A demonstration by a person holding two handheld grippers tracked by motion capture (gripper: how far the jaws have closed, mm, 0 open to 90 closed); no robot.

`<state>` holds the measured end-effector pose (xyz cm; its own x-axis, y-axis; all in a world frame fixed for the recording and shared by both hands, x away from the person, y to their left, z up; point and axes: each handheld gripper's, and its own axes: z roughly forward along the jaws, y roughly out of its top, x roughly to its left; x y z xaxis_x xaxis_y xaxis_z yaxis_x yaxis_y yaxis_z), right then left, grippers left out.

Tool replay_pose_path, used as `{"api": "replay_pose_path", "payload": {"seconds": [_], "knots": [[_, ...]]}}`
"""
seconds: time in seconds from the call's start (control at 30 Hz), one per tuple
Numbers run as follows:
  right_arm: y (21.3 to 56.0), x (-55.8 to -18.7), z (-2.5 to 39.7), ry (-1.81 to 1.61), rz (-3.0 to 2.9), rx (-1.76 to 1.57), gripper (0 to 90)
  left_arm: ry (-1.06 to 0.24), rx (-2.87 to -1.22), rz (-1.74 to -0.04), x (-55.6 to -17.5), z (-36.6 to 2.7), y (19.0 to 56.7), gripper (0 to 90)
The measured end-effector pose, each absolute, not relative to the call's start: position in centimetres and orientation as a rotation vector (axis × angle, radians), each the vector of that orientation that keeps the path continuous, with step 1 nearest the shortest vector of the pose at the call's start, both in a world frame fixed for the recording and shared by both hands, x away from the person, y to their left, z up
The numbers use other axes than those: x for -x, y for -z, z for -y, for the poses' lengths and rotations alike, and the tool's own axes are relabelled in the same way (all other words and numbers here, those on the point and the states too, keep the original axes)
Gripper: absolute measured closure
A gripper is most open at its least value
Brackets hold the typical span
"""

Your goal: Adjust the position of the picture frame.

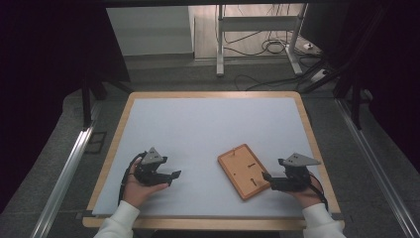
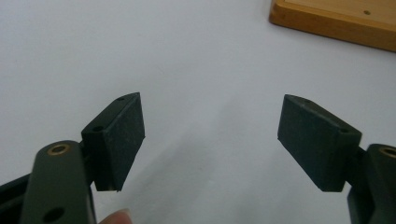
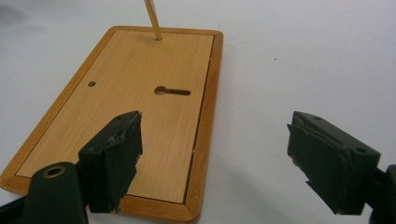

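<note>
A flat wooden board (image 1: 243, 171) with a raised rim lies face-down and slanted on the white table top (image 1: 198, 119), right of centre. In the right gripper view the board (image 3: 140, 107) shows a keyhole slot (image 3: 173, 91), a small hole and a thin wooden peg (image 3: 153, 21) standing at its far edge. My right gripper (image 1: 267, 178) (image 3: 215, 154) is open at the board's near right corner, its left jaw over the wood. My left gripper (image 1: 173, 177) (image 2: 212, 135) rests open over bare table, with the board's edge (image 2: 336, 18) beyond it.
The table has a wooden border (image 1: 118, 139). Behind it stand a metal frame's legs (image 1: 220, 44) and loose cables (image 1: 267, 47) on the floor. Metal rails (image 1: 64, 173) run along both sides of the table.
</note>
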<state>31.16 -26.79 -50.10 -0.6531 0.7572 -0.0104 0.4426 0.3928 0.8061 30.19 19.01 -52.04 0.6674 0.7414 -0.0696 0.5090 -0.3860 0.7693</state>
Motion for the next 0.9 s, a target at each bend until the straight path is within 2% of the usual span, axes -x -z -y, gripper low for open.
{"api": "replay_pose_path", "payload": {"seconds": [0.5,0.9], "knots": [[49.6,-32.0,26.6,-1.139,-2.307,-0.972,18.7,-0.376,-2.056,-0.973,-29.0,-20.3,52.2,22.9],[49.7,-32.0,27.1,-1.15,-2.296,-0.975,19.8,-0.373,-2.078,-0.979,-29.7,-19.7,52.5,23.1]]}}
